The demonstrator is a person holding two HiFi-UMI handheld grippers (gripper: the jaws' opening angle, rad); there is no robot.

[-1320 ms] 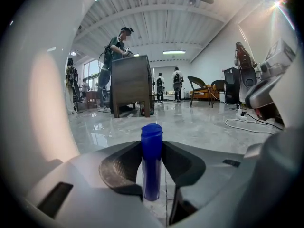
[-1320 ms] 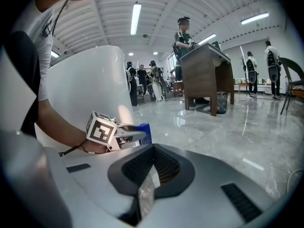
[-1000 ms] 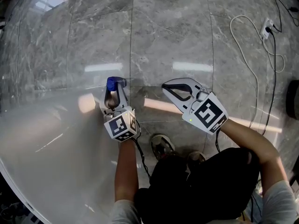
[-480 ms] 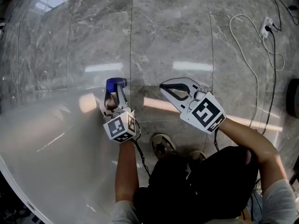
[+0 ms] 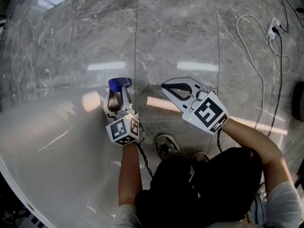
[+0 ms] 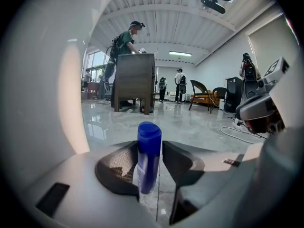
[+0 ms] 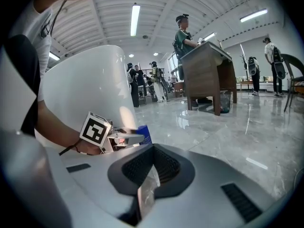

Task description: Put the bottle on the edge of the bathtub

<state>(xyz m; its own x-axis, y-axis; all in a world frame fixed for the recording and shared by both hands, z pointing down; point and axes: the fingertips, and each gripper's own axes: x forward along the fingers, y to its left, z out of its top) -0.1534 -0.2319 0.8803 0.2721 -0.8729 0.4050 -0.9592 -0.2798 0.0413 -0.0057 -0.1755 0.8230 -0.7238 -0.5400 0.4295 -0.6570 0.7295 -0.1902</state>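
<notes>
Left gripper (image 6: 150,148): jaws clamped on the upright blue bottle (image 6: 147,171), cap above the jaw tips. The bottle hangs over the grey marble floor (image 5: 175,32), just beside the white bathtub (image 7: 88,87) wall and not resting on its edge. Right gripper (image 7: 152,152): jaws closed together, nothing between them, held near the left gripper. A white cable (image 5: 247,46) lies on the floor, well apart.

Marble floor (image 5: 175,32) with white bathtub (image 5: 47,141)
</notes>
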